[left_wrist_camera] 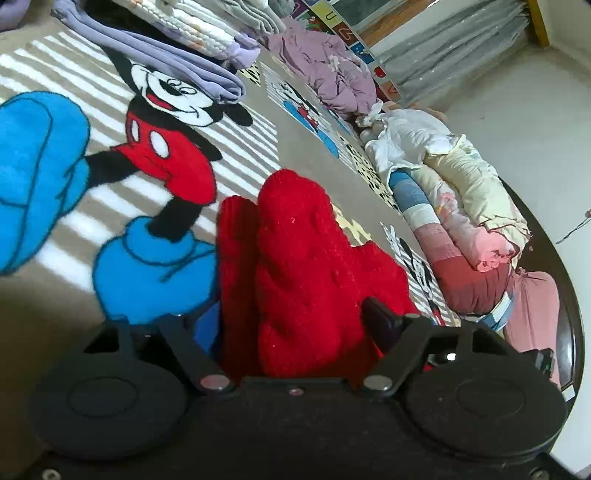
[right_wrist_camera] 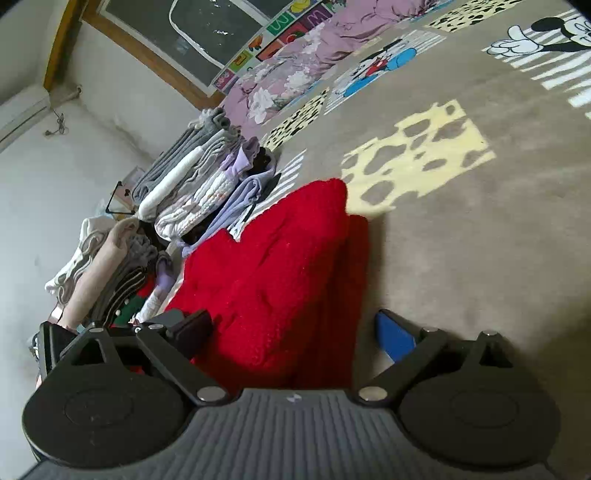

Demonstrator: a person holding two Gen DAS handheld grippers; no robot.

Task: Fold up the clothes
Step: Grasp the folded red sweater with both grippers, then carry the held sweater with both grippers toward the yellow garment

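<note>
Left wrist view: the left claw [left_wrist_camera: 291, 325] sits at the bottom centre of the frame with its jaws spread wide, and a red knitted sweater [left_wrist_camera: 295, 266] bulges up between them. One dark finger [left_wrist_camera: 380, 321] shows at the right of the cloth and a blue one [left_wrist_camera: 205, 328] at the left, mostly hidden by the knit. Whether the fingers press the cloth or merely flank it I cannot tell. The sweater lies bunched in thick folds on a beige cartoon-mouse rug [left_wrist_camera: 295, 147], reaching toward the middle of the frame. A folded lavender garment [left_wrist_camera: 177, 62] rests on the rug at upper left, under a white quilted one [left_wrist_camera: 184, 26]. Along the right side runs a row of rolled bedding [left_wrist_camera: 454, 199] in cream, pink, white and dark red, with a crumpled lilac quilt [left_wrist_camera: 328, 74] above it near the top centre.

Right wrist view: the right claw [right_wrist_camera: 291, 332] is likewise spread apart at the bottom centre, a black finger [right_wrist_camera: 192, 328] at the left touching the sweater's [right_wrist_camera: 273, 266] edge and a blue finger [right_wrist_camera: 395, 336] at the right standing clear of it on the rug [right_wrist_camera: 480, 240]. The red knit fills the gap and rises to a peak at mid-frame. Left of it stand stacks of folded clothes [right_wrist_camera: 195, 184] in grey, white and lavender, against a pale wall [right_wrist_camera: 55, 184]. The lilac quilt [right_wrist_camera: 295, 66] lies at the top centre.
</note>
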